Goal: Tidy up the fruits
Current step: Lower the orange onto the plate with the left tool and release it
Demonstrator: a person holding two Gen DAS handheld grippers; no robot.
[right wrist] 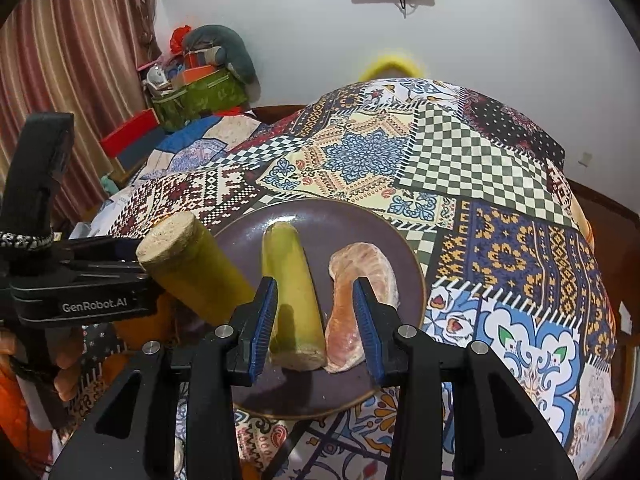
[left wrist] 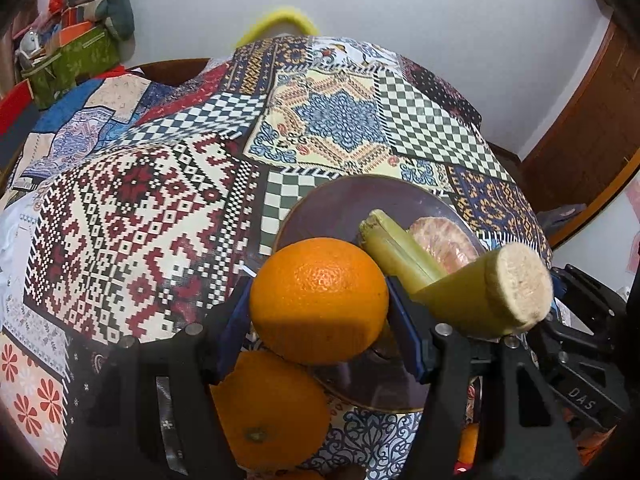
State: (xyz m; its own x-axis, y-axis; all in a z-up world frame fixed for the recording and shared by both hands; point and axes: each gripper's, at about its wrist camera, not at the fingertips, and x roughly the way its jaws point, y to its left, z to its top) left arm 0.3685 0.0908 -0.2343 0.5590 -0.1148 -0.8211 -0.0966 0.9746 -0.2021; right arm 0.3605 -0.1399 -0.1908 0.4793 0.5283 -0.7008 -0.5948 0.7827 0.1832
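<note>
**Orange held over a crowded plate**

A patchwork tablecloth (right wrist: 500, 208) covers the table, with a white wall behind and a dark plate (right wrist: 352, 216) lying just ahead of both grippers.

The left gripper (left wrist: 320, 312) pinches an orange (left wrist: 320, 300) between its blue pads, held above the near edge of the plate. A second orange (left wrist: 272, 408) sits below it, close under the gripper. The right gripper (right wrist: 316, 324) is spread and grips nothing; it hangs over the plate with a cane piece (right wrist: 294, 296) and part of a peeled citrus segment (right wrist: 360, 292) lying between its fingers.

That cane piece lies flat with its long axis running straight away from the right gripper, cut end nearest. A thicker cane piece (right wrist: 192, 268) stands off to the right gripper's left, tilted, its cut end up and pointing back toward the left gripper; what supports it is hidden.

The risks, as I judge them: the round orange could roll once released onto the shallow plate, and the thick cane piece looks likely to tip if either gripper brushes it.
</note>
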